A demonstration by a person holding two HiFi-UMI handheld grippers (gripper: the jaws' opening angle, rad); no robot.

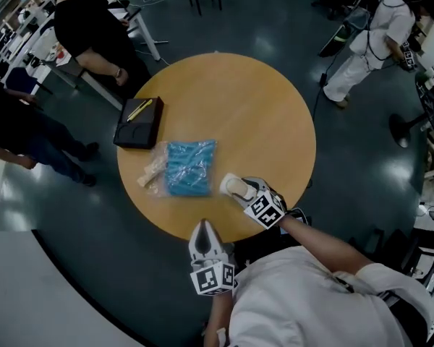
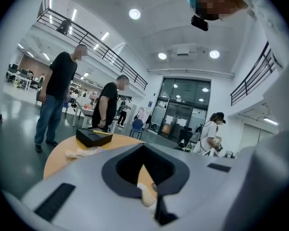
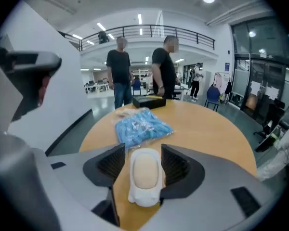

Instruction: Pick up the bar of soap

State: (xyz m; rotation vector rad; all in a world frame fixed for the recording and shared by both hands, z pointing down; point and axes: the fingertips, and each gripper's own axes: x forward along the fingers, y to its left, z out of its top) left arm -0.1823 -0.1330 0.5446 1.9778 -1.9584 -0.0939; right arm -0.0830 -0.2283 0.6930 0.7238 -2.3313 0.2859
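Table [image 1: 260, 114], round and wooden, carries at its left a black box [image 1: 134, 130] with a yellow pen [image 1: 139, 109] on top, then a clear bag [image 1: 150, 170] touching a blue packet [image 1: 190, 166]. At the table's near edge the left gripper [image 1: 203, 228] hangs with its jaws clenched together on nothing. Just right of the blue packet lies the bar of soap [image 3: 145, 171], beige on a white base, flat on the table between the jaws of the right gripper [image 1: 232, 186], which stand released, one on each side, not squeezing it.
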